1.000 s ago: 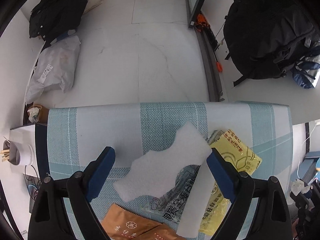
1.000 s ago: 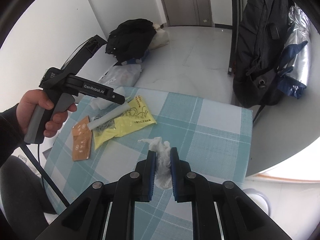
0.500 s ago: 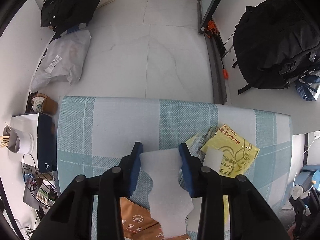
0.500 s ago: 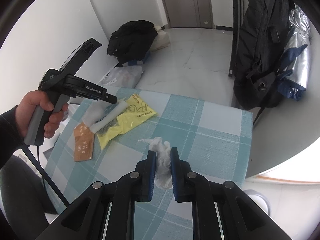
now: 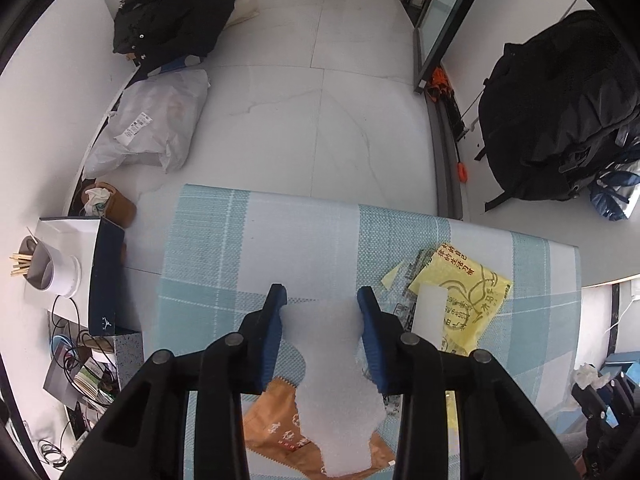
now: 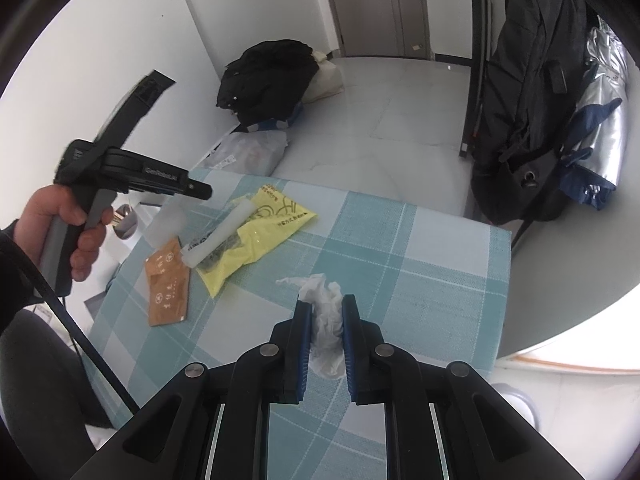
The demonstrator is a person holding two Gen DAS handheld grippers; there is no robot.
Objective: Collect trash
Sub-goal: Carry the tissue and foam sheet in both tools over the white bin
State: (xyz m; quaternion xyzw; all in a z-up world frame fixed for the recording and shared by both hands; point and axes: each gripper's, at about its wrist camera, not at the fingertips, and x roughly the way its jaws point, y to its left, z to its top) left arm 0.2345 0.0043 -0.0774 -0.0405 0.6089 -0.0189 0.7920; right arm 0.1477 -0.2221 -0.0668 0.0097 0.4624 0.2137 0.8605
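My left gripper is shut on a white foam sheet, which hangs lifted above the checked tablecloth. From the right wrist view the same foam sheet dangles under that gripper, held in a person's hand. My right gripper is shut on a crumpled white tissue. On the cloth lie a yellow packet, a white foam strip, a clear printed wrapper and a brown sachet.
Beyond the table's far edge is white tiled floor with a grey plastic bag and a black jacket. A black backpack hangs at the right. A dark box with a white cup stands left of the table.
My left gripper closed on the foam sheet and lifted it off the wrappers, drifting left and up. The right gripper stayed still with the tissue.
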